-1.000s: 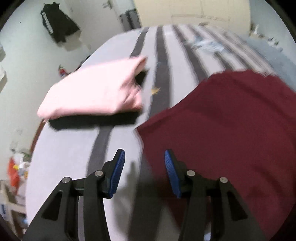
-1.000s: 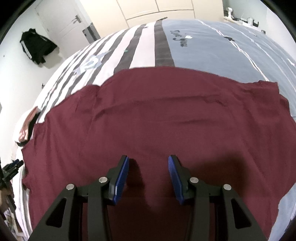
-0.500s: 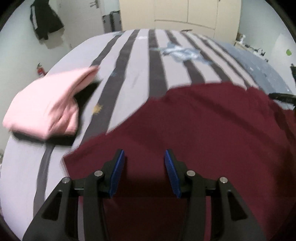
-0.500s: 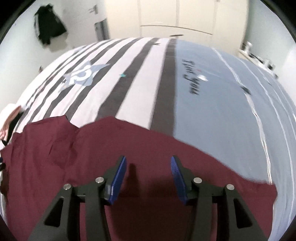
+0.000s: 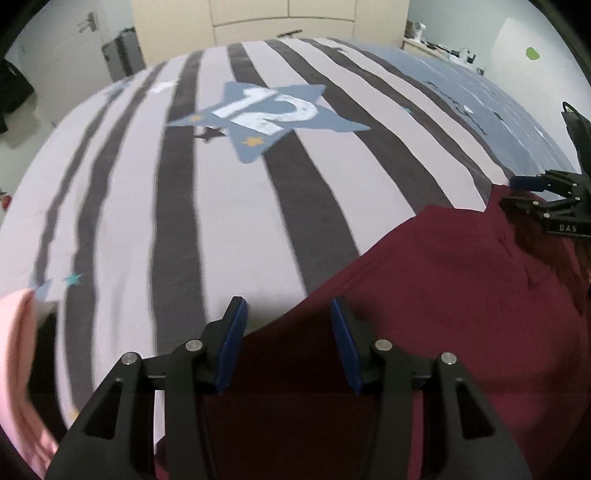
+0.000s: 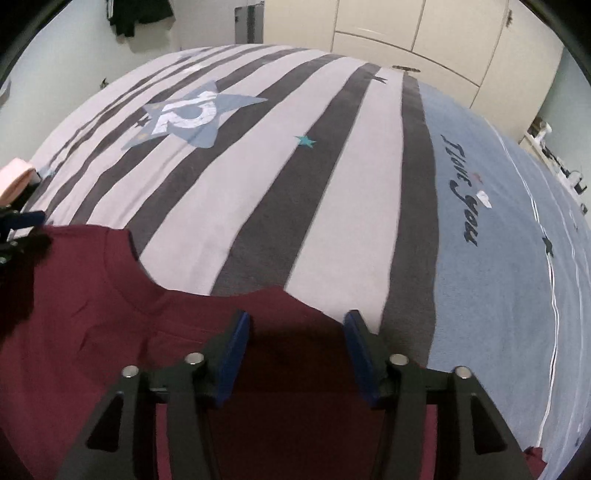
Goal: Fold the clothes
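Observation:
A dark red T-shirt (image 5: 461,302) lies flat on the striped bed cover (image 5: 229,221). My left gripper (image 5: 286,314) is open, low over the shirt's far left edge, with cloth under the gap between its fingers. My right gripper (image 6: 295,321) is open over the shirt's (image 6: 92,332) far edge, right of the curved neckline. Neither holds anything. The right gripper also shows at the right edge of the left wrist view (image 5: 546,192); the left gripper shows at the left edge of the right wrist view (image 6: 22,221).
A folded pink garment (image 5: 18,369) lies at the bed's left side, also in the right wrist view (image 6: 14,177). The cover has a blue star with "12" (image 5: 266,114) and a blue part with writing (image 6: 465,199). Wardrobe doors (image 6: 424,33) stand behind.
Both grippers have moved forward across the shirt to its far edge. The pink garment has slid to the left edge of the left view. Both stay open.

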A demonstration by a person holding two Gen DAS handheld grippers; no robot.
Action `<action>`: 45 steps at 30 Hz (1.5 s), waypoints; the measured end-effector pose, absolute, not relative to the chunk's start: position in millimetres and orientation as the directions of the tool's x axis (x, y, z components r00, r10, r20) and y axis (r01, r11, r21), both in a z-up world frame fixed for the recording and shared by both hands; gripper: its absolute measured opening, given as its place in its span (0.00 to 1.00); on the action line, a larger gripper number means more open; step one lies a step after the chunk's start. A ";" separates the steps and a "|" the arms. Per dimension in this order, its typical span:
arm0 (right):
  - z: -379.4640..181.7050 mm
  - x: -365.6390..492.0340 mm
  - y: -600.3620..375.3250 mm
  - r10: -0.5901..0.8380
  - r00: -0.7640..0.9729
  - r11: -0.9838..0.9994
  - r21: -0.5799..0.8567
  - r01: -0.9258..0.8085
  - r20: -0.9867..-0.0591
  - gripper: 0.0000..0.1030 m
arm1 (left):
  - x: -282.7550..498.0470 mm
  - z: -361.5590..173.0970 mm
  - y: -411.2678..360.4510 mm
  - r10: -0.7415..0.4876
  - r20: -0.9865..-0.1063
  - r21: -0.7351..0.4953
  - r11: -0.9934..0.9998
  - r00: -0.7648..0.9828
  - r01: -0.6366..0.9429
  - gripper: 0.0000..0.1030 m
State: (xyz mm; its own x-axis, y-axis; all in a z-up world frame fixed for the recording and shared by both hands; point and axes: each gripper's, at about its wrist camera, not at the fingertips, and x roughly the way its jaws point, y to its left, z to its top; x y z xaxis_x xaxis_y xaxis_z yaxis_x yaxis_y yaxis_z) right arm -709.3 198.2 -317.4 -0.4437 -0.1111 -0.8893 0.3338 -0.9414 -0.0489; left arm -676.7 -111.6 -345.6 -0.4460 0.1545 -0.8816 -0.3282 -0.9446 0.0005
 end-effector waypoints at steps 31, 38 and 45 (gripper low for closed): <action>-273.5 -733.6 227.9 -0.162 -0.572 -0.971 0.025 0.239 -0.804 0.27 | -655.9 -262.8 -177.2 0.218 -0.690 -0.173 -0.976 -0.690 -0.135 0.20; -265.8 -677.1 268.3 -0.161 -0.561 -0.973 0.035 0.228 -0.812 0.27 | -598.2 -282.6 -172.9 0.181 -0.798 -0.053 -0.971 -0.576 -0.232 0.20; -313.8 -654.2 284.5 -0.092 -0.476 -0.982 -0.001 0.190 -0.875 0.27 | -596.5 -335.8 -184.9 0.041 -0.853 0.038 -0.989 -0.520 -0.142 0.20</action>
